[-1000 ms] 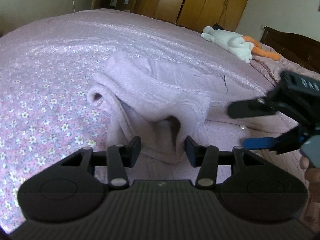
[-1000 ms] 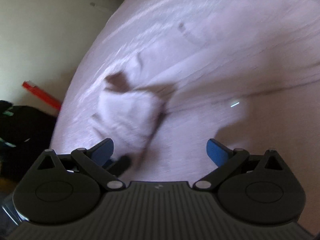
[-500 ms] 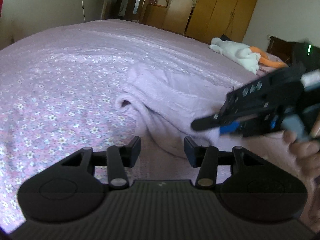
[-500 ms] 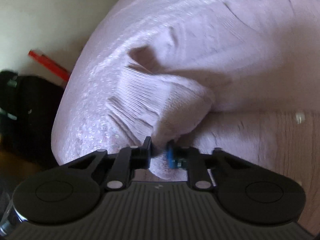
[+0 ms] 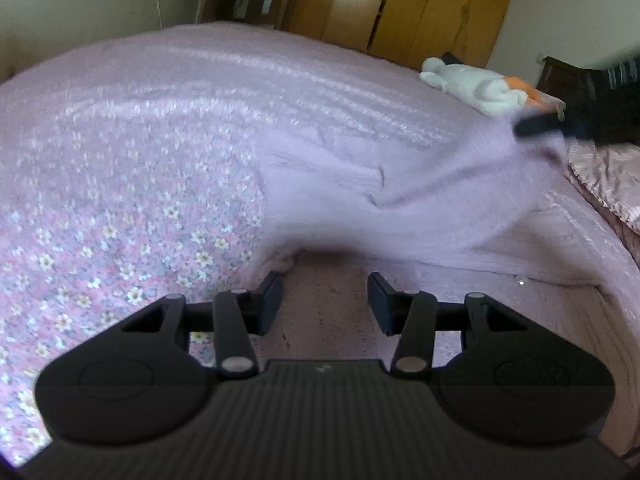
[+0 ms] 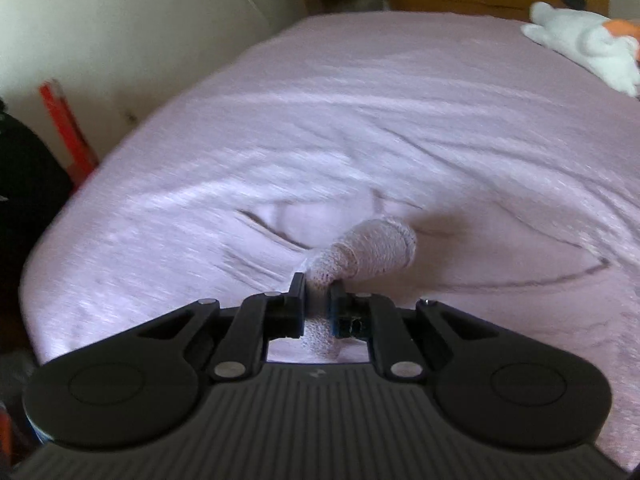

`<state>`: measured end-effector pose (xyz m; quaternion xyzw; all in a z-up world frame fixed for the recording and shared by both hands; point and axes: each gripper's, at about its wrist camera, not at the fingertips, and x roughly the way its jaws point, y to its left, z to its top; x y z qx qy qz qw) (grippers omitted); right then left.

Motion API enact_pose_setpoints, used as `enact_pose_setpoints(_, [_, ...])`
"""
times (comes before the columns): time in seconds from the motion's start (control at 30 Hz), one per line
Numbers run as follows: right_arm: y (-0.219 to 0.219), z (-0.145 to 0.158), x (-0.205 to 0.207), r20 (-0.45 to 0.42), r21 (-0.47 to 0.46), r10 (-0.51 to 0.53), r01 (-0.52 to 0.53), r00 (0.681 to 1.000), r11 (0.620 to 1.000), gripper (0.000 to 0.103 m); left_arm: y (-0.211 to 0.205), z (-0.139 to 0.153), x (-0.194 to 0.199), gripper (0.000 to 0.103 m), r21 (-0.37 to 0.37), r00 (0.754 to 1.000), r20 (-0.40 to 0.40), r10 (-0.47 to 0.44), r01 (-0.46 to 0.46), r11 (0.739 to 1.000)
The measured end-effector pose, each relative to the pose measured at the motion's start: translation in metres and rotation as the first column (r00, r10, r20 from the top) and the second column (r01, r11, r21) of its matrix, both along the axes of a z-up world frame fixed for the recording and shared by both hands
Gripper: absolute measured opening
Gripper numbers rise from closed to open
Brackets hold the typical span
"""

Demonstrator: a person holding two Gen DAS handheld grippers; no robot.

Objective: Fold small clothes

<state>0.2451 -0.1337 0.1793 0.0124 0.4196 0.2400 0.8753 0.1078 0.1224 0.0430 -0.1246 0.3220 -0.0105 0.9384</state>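
On bed (image 5: 120,128): one lilac knit garment (image 5: 400,192), blurry, spread across pink bedspread, one end pulled up toward far right. Your right claw (image 6: 318,304) clamped tight on one rolled knit cuff (image 6: 372,252) of it; from left view same claw (image 5: 556,126) sits up high with fabric trailing down. Your left claw (image 5: 324,300) gaping, nothing between two fingers, hovering just short of garment's near edge. One white-and-orange plush toy (image 5: 476,86) far back by wooden wardrobe (image 5: 440,4). One red stick (image 6: 68,136) leaning on wall.
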Motion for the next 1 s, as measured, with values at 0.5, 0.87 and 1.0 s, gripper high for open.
enact_pose_setpoints(0.5, [-0.042,-0.086,-0.005,0.042,-0.166,-0.069,0.075,0.997,0.983,0.064,0.005,0.005,0.008,0.051,-0.059,0.998,-0.065,0.022,-0.025,0.998])
enact_pose_setpoints(0.87, [-0.012,-0.059,-0.028,0.123,-0.083,-0.007,0.017,0.992,0.996,0.066,-0.004,0.020,0.005,0.051,0.041,0.991,-0.129,0.025,-0.019,0.999])
enact_pose_setpoints(1.0, [0.006,-0.058,-0.034,0.139,-0.066,0.047,-0.038,0.989,0.997,0.070,-0.003,0.016,0.003,0.051,0.042,0.991,-0.136,0.021,-0.015,0.999])
